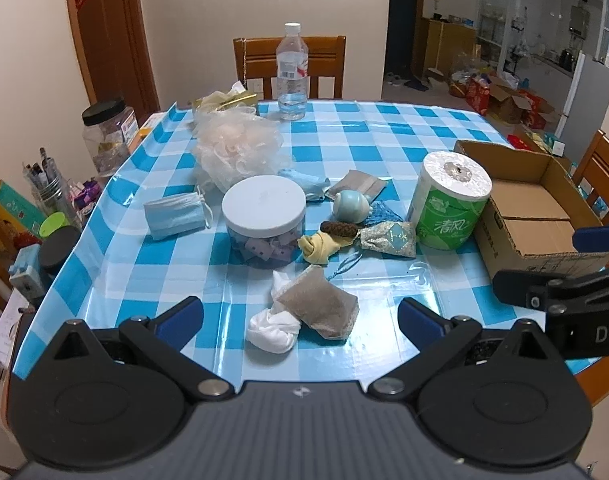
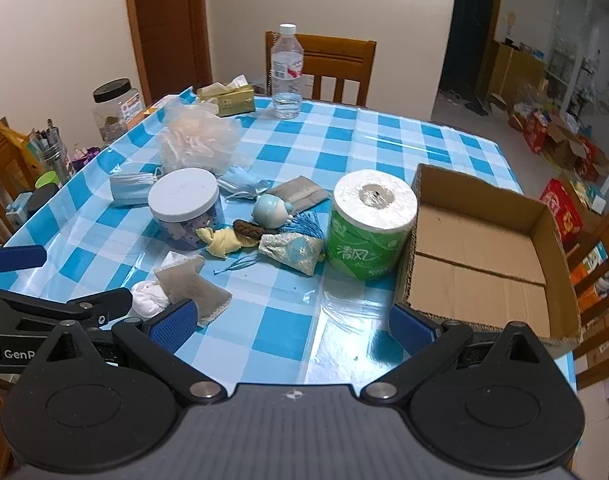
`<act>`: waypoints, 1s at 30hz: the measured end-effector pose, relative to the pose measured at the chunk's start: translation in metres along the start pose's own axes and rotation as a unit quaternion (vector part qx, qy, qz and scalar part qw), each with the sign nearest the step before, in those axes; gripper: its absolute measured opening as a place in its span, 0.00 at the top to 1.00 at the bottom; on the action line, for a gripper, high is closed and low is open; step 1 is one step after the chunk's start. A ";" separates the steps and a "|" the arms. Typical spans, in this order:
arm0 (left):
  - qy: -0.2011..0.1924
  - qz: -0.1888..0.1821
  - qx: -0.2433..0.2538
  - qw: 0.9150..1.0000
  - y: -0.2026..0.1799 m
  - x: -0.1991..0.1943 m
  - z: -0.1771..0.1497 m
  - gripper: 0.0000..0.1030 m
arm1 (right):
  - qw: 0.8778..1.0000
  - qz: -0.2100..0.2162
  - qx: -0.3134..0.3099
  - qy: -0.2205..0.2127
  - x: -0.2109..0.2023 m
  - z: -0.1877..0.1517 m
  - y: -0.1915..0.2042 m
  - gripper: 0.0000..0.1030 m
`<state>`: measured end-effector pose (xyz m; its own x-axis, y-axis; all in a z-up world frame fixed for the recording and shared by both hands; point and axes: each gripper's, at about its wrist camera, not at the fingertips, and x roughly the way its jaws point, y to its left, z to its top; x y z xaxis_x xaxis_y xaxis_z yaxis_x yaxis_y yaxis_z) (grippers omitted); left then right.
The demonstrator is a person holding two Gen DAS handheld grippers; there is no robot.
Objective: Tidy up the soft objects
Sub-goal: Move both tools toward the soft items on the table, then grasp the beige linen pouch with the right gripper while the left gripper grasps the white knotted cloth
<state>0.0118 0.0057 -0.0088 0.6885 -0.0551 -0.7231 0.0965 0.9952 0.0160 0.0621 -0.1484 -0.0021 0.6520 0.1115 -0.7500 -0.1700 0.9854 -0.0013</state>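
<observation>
Grey pouch (image 1: 318, 307) on white cloth (image 1: 273, 330) sits before left hand-held gripper (image 1: 300, 316) (fingers apart, empty); right hand-held gripper (image 2: 290, 322) likewise spread above counter (image 2: 344, 152).

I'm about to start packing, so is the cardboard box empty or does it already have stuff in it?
Empty. The box lies open-topped at the table's right edge, and only its bare cardboard floor flaps show inside; the soft items and the paper roll sit outside it.

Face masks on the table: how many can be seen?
2: a folded face mask left of the white-lidded jar, a crumpled one behind it. More may hide under the mesh sponge.
</observation>
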 end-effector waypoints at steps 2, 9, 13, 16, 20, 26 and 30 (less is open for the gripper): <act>-0.006 -0.001 0.004 1.000 0.001 0.003 -0.002 0.01 | 1.000 0.003 -0.008 -0.004 0.002 0.000 0.002 0.00; -0.017 -0.008 0.024 1.000 0.002 0.013 -0.009 0.01 | 0.999 0.021 -0.028 -0.010 0.015 -0.001 0.003 0.00; -0.018 -0.014 0.033 0.999 0.005 0.022 -0.013 0.01 | 0.999 0.032 -0.034 -0.010 0.024 -0.002 0.004 0.00; -0.014 -0.020 0.036 0.999 0.010 0.029 -0.017 0.01 | 0.998 0.040 -0.039 -0.008 0.032 -0.003 0.006 0.00; -0.002 -0.033 0.025 0.999 0.021 0.041 -0.020 0.01 | 0.998 0.049 -0.045 -0.005 0.043 -0.003 0.008 0.00; 0.020 -0.048 0.007 0.999 0.040 0.058 -0.024 0.01 | 0.996 0.068 -0.062 0.000 0.061 -0.001 0.014 0.00; 0.034 -0.039 0.008 0.999 0.050 0.069 -0.026 0.01 | 0.994 0.080 -0.074 0.008 0.076 0.002 0.020 0.00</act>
<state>0.0453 0.0540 -0.0756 0.6273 -0.1271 -0.7683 0.1610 0.9864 -0.0317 0.1098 -0.1204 -0.0580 0.5963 0.2622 -0.7587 -0.3787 0.9253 0.0221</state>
